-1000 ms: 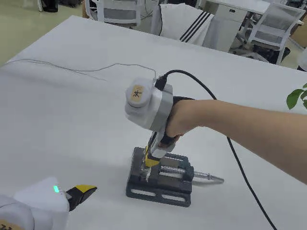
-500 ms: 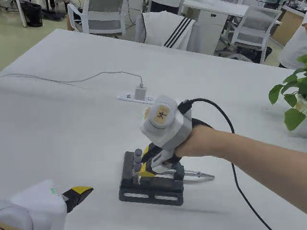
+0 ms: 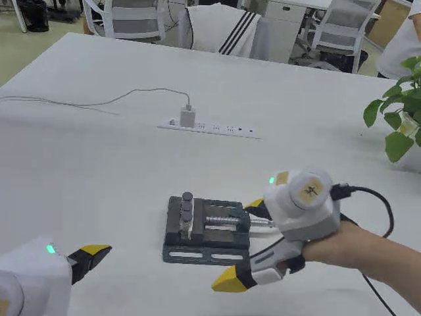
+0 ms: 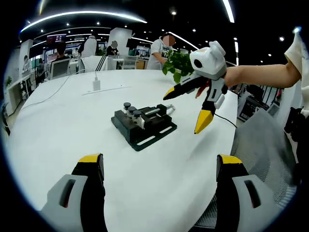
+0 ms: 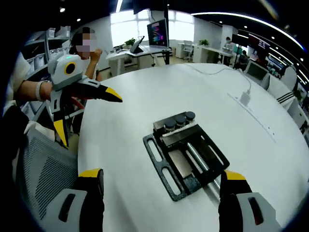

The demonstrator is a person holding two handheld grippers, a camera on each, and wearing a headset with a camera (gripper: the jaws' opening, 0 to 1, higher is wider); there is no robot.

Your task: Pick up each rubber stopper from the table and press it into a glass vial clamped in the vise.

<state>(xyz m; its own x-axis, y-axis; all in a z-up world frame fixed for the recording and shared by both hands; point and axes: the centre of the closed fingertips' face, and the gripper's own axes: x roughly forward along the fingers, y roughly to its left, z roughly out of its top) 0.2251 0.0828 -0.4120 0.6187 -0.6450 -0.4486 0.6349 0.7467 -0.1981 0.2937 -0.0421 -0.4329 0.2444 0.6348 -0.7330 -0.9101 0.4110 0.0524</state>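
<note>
Both of ours are spread wide open with nothing in them. Our right gripper (image 3: 242, 243) hangs just beside the vise (image 3: 197, 253) on the handle side. Its yellow-tipped jaws sit either side of that end, and we can't tell if they touch it. Our left gripper (image 4: 159, 164) sits low, well apart from it. Three glass vials (image 3: 187, 224) stand in a row clamped in the vise, each capped with a round dark-grey rubber stopper (image 3: 187, 196). The vise is dark, blocky metal with a shiny threaded screw (image 3: 223, 220), and it sits on a smooth white table (image 3: 99, 164).
</note>
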